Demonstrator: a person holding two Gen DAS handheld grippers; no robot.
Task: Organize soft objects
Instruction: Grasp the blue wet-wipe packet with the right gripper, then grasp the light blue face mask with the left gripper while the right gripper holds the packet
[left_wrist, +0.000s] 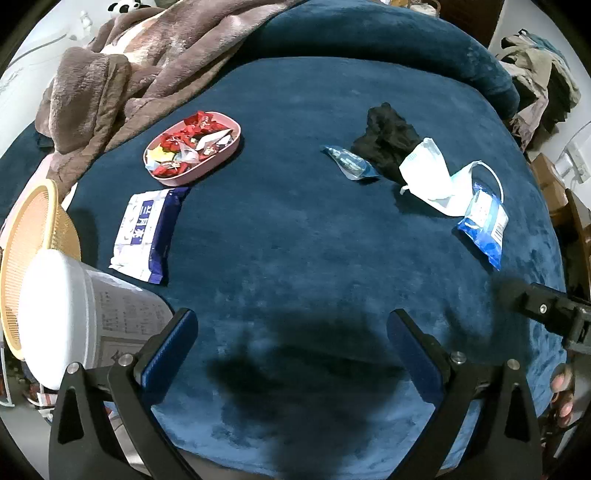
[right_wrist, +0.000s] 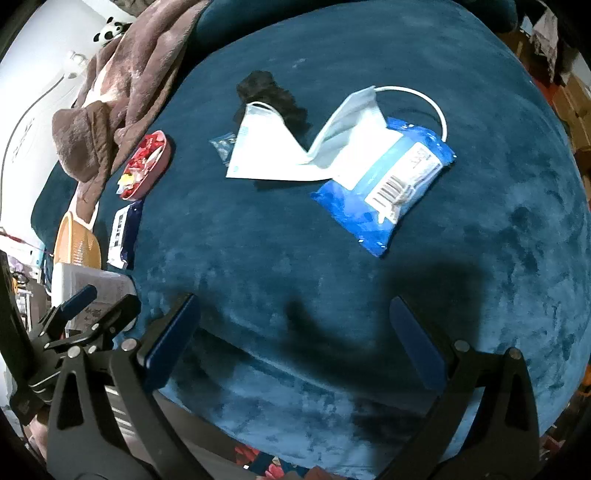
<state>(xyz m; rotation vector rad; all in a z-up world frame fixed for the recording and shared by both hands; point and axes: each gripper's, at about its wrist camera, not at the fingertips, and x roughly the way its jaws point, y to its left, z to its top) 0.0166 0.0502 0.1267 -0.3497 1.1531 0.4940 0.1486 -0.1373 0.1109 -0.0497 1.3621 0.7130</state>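
Both grippers hang low over the near edge of the bed, which is covered in a blue plush blanket (left_wrist: 288, 229). Left gripper (left_wrist: 291, 343): fingers spread wide, nothing between them. Right gripper (right_wrist: 295, 332): same, wide apart and empty. Soft items lie scattered ahead. White face mask (right_wrist: 295, 147) sits unfolded in the middle right, one end draped over a black cloth bundle (left_wrist: 388, 136), the other end and its ear loop resting on a blue tissue pack (right_wrist: 384, 184). A small blue sachet (left_wrist: 351, 162) lies just beside the black bundle. Further left: a purple-and-white wipes pack (left_wrist: 147, 232), and a pink tray (left_wrist: 229, 147) full of red-wrapped candies. An orange basket (left_wrist: 33, 236) and a white tub (left_wrist: 62, 314) sit at the left edge; likely destinations, though that is a judgement. Nothing sorted yet by the look of it. The mask is nearest the right gripper and overlaps two items, so it seems the sensible first pick: pinch the folded middle, lift straight up so the loop clears the tissue pack without dragging it.
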